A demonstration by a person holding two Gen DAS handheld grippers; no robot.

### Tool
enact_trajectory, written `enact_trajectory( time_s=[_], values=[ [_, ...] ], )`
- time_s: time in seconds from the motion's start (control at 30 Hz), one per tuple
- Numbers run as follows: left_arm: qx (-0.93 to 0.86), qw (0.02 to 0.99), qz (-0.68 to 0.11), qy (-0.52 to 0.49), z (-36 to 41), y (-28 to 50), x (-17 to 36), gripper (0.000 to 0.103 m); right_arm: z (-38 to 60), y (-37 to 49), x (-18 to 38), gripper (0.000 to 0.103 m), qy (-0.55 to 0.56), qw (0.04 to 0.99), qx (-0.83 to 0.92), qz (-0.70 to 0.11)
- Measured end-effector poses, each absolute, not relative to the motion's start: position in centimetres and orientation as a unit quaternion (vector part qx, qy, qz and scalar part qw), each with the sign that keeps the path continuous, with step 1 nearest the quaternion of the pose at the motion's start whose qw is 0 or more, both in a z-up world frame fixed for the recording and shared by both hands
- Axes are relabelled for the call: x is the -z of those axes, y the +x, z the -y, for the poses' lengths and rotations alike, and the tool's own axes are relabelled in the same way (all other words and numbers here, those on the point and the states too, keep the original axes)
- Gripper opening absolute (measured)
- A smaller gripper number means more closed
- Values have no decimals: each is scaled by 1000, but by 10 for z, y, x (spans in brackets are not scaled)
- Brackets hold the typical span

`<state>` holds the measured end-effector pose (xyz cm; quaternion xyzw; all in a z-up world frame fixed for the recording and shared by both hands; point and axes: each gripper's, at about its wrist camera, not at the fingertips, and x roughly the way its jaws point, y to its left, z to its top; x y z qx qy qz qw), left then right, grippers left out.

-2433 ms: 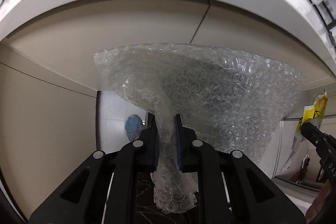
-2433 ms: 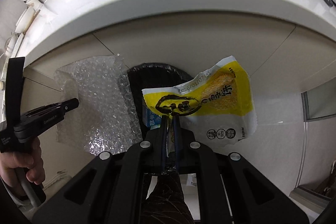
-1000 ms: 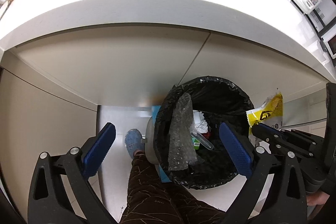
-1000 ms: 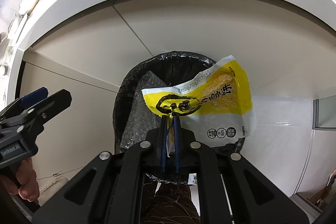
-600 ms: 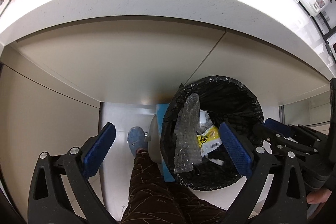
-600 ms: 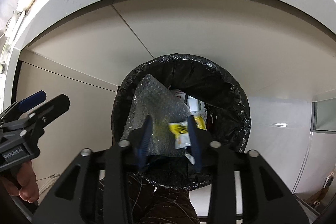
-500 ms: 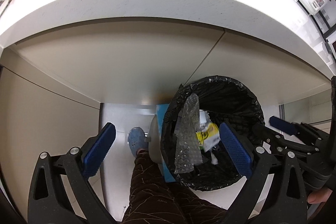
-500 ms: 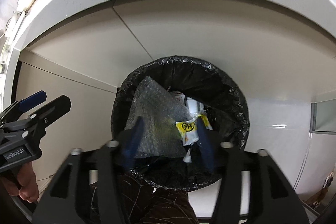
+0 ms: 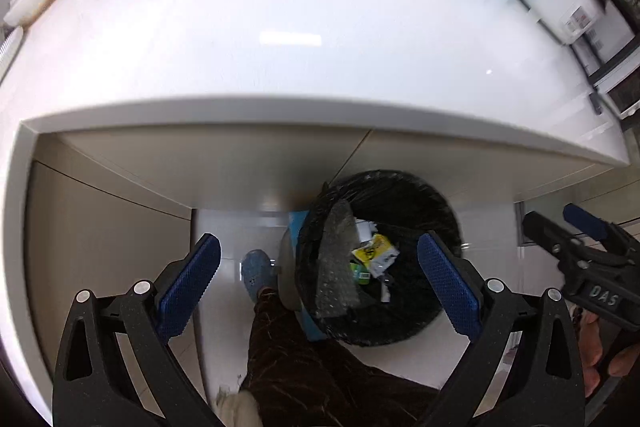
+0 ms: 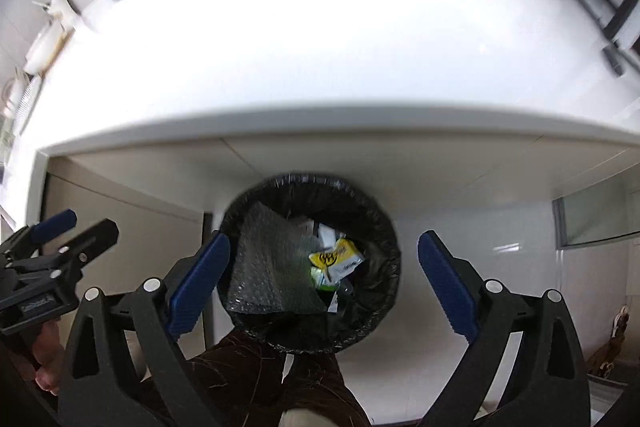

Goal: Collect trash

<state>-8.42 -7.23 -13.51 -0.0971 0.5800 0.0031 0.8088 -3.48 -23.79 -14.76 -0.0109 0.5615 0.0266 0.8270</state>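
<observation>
Black-lined bin [image 10: 372,311] sits at 12 o'clock straight below both grippers; yellow wrapper [image 10: 338,255] and bubble wrap [image 10: 268,267] lie inside. Right gripper [image 10: 322,283] has just been opening, jaws wide, empty. Left gripper [image 9: 318,285] also wide, empty.

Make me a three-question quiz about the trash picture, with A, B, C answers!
1. Where is the yellow wrapper?
A. on the counter
B. in the bin
C. in a claw

2. What colour is the bin's bag?
A. black
B. white
C. green

3. How is the right claw?
A. shut on bubble wrap
B. shut on nothing
C. open, holding nothing

Answers:
1 B, it lies among the trash beside the bubble wrap.
2 A, black plastic lines the rim.
3 C, its blue pads stand wide apart after just opening, with nothing between them.
</observation>
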Motion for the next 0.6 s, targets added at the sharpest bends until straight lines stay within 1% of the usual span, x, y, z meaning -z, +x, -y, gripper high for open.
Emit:
enact_trajectory(
  time_s=[0.17, 0.33, 0.47, 0.6],
  values=[
    [-8, 817, -568, -98, 70, -97, 80, 97, 238, -58, 77, 94, -20, 849, -29, -527],
    [-3, 823, -558, -105, 69, -110, 44, 97, 242, -78, 33, 94, -5, 853, -40, -520],
    [-5, 838, -541, -77, 77, -118, 21, 97, 247, -88, 15, 94, 4, 854, -39, -518],
    [6, 843, -533, -75, 83, -118, 11, 97, 249, -89, 13, 94, 1, 855, -29, -518]
  ],
)
